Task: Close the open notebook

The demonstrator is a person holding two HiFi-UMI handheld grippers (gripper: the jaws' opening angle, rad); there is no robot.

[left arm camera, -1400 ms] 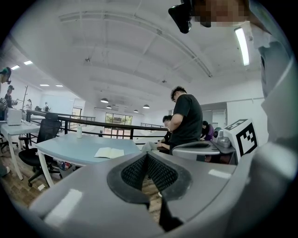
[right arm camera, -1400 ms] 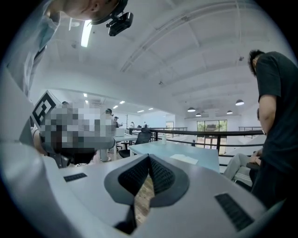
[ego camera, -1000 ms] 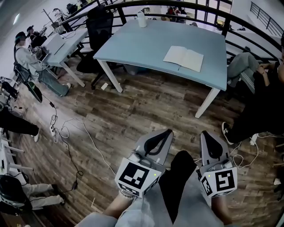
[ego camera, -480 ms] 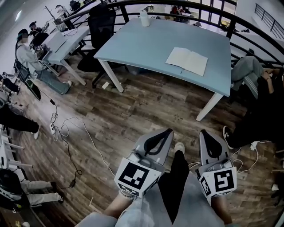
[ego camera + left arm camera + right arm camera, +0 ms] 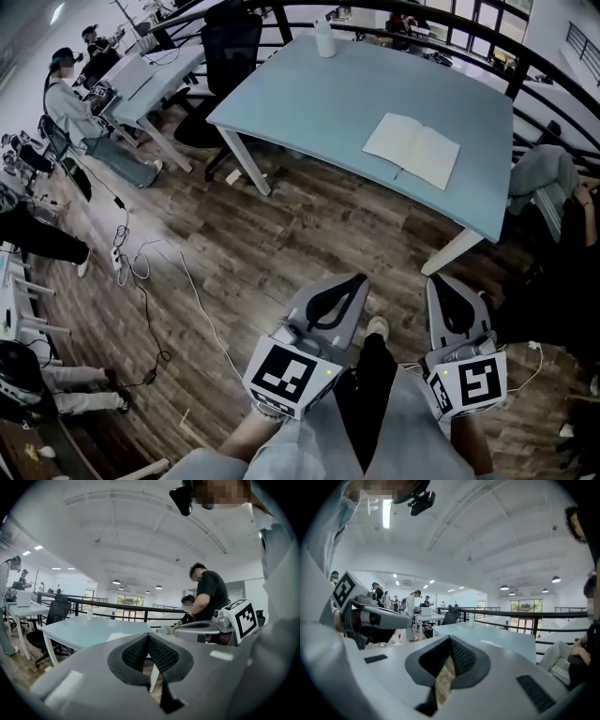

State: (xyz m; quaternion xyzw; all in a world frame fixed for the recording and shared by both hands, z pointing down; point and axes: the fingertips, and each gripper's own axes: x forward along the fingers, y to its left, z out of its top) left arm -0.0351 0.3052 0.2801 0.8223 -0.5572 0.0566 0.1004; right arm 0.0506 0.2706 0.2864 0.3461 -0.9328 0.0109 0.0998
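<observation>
An open white notebook lies flat on the pale blue table, near its right front corner. In the left gripper view the notebook is a pale strip on the tabletop. My left gripper and right gripper are held low over the wooden floor, well short of the table. Both are shut, jaws together, with nothing between them. The left gripper points toward the table; the right gripper faces the table's edge.
A white bottle stands at the table's far edge. A black railing runs behind it. A seated person is at the right of the table, and a black office chair at its left. Cables trail across the floor.
The table and notebook have come nearer and lower in the head view. Both grippers keep their place in the picture and stay shut.
</observation>
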